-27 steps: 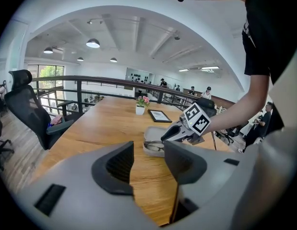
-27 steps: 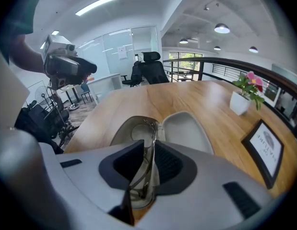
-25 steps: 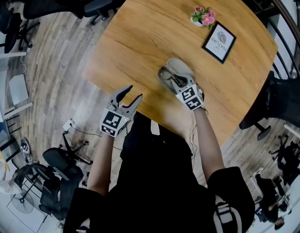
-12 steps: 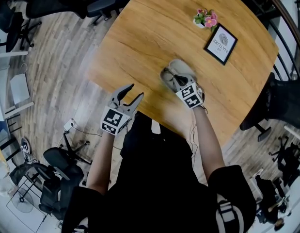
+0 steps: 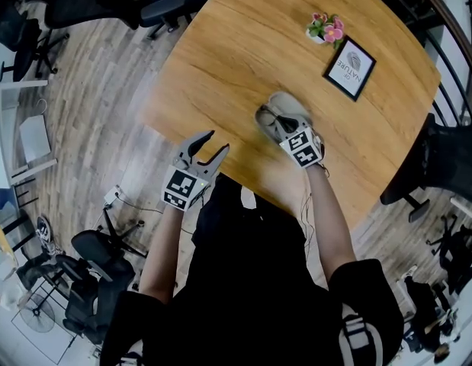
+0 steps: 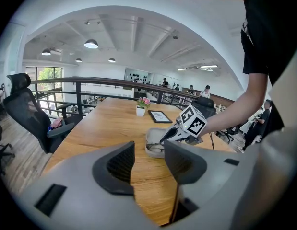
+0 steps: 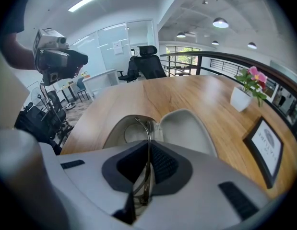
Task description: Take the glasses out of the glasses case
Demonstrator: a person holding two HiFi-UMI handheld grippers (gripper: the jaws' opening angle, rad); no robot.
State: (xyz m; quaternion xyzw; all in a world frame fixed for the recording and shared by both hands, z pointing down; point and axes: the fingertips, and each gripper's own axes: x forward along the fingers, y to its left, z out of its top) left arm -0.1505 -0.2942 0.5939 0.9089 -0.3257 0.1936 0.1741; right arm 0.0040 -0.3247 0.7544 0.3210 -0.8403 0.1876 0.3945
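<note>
A grey glasses case [image 5: 287,107] lies open on the round wooden table [image 5: 236,44], near its front edge. Thin-framed glasses [image 5: 268,120] rest in its left half. My right gripper [image 5: 280,130] reaches down into the case; its jaws have just been closing and are shut on the glasses frame [image 7: 147,143], which stands between the pads. The case lid [image 7: 186,126] lies open to the right. My left gripper [image 5: 211,145] hovers open and empty at the table's edge, left of the case [image 6: 152,142]. In the left gripper view its jaws [image 6: 148,163] stand apart.
A small pot of pink flowers [image 5: 323,27] and a black-framed card [image 5: 348,67] stand at the far side of the table. A black chair [image 5: 441,162] is at the right, and more office chairs [image 5: 155,6] sit on the wood floor at the left.
The right gripper's jaws have drawn together on the glasses in the case. Both hands stay about where they were, and the left gripper is still open.
</note>
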